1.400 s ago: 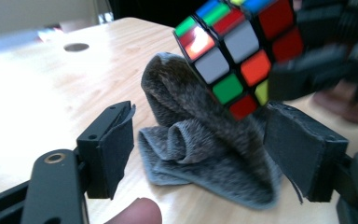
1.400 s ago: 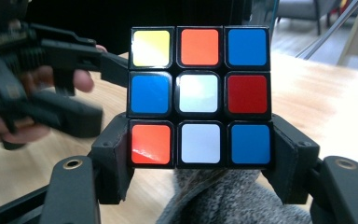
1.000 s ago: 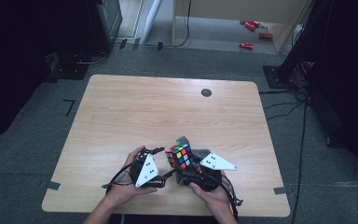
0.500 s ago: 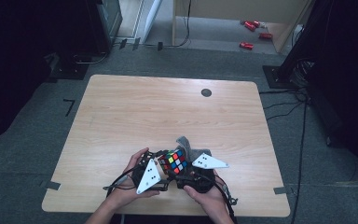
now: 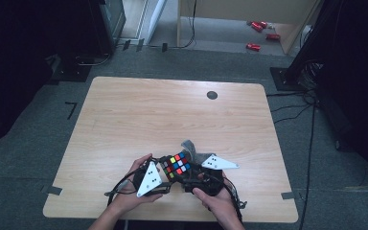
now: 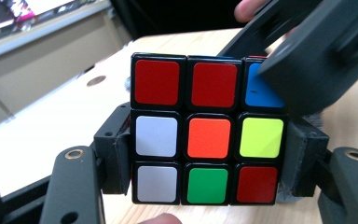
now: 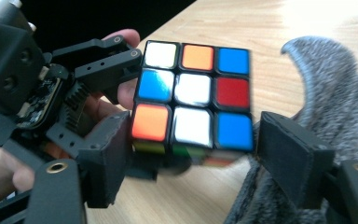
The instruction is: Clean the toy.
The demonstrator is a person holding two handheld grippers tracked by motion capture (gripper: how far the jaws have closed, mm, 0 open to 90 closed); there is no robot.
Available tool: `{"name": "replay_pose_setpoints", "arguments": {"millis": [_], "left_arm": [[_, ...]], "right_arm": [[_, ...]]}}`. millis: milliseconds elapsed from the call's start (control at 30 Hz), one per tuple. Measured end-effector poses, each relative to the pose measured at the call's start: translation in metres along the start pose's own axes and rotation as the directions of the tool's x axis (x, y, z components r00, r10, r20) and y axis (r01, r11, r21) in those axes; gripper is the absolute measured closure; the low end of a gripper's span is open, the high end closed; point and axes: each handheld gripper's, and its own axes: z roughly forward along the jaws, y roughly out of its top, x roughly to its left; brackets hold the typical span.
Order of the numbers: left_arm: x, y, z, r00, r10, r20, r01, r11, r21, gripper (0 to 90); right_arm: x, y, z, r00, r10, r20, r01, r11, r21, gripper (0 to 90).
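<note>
A scrambled Rubik's cube (image 5: 176, 165) is held just above the table's near edge, between both hands. My left gripper (image 6: 209, 161) has just closed, and its pads press on the cube (image 6: 209, 137) from both sides, at its lower two layers. My right gripper (image 7: 196, 158) has just been opening. The cube (image 7: 196, 98) sits between its jaws, and the right pad (image 7: 289, 154) stands clear of it. In the high view the left gripper (image 5: 165, 170) and the right gripper (image 5: 187, 175) meet at the cube.
A grey fuzzy cloth (image 5: 191, 146) lies on the wooden table (image 5: 148, 110) just behind the cube, beside my right jaw (image 7: 335, 102). A black round grommet (image 5: 212, 95) sits at the table's far side. Red objects (image 5: 254, 46) lie on the floor beyond.
The cube has shifted slightly left, toward the left hand, and turned. The left gripper's jaws closed onto it. The right gripper's jaws spread wider.
</note>
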Motion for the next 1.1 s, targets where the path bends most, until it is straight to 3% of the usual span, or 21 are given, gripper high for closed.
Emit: {"name": "replay_pose_setpoints", "arguments": {"millis": [67,133,233,267,367,433,667,900,1067,1100], "left_arm": [[0.008,-0.001,-0.004,0.9987,-0.049,-0.011,0.049,0.9987,0.010,34.0],[0.019,-0.003,-0.010,0.9932,-0.116,-0.014,0.116,0.9932,0.004,34.1],[0.033,-0.006,-0.017,0.9754,-0.220,-0.017,0.219,0.9755,-0.018,34.1],[0.036,-0.007,-0.019,0.9682,-0.250,-0.017,0.249,0.9682,-0.019,34.1],[0.041,-0.008,-0.023,0.9568,-0.290,-0.017,0.290,0.9569,-0.014,34.1],[0.043,-0.007,-0.024,0.9492,-0.315,-0.006,0.315,0.9492,-0.011,34.1],[0.045,-0.007,-0.025,0.9473,-0.319,0.027,0.319,0.9477,0.001,34.1],[0.045,-0.008,-0.023,0.9474,-0.320,0.015,0.320,0.9474,0.016,34.1],[0.045,-0.008,-0.023,0.9460,-0.323,0.020,0.323,0.9462,0.018,34.1],[0.044,-0.008,-0.023,0.9461,-0.323,0.020,0.323,0.9462,0.019,34.1]], "right_arm": [[-0.003,0.001,-0.004,0.9999,-0.001,-0.014,0.001,1.000,-0.030,25.1],[-0.005,0.002,-0.008,0.9999,-0.007,-0.012,0.007,0.998,-0.068,24.6],[-0.010,0.001,-0.010,0.9968,-0.065,0.047,0.069,0.994,-0.089,24.4],[-0.011,0.000,-0.010,0.9923,-0.093,0.082,0.100,0.991,-0.084,25.0],[-0.018,-0.005,-0.005,0.9745,-0.160,0.157,0.170,0.984,-0.050,27.2],[-0.022,-0.010,-0.001,0.9663,-0.194,0.168,0.202,0.979,-0.027,27.8],[-0.038,-0.026,0.012,0.9297,-0.312,0.197,0.295,0.949,0.111,32.8],[-0.048,-0.038,0.022,0.9008,-0.386,0.198,0.327,0.904,0.276,37.5],[-0.049,-0.038,0.021,0.9078,-0.364,0.208,0.304,0.913,0.273,38.9],[-0.050,-0.037,0.022,0.9131,-0.350,0.209,0.290,0.918,0.270,38.9]]}}
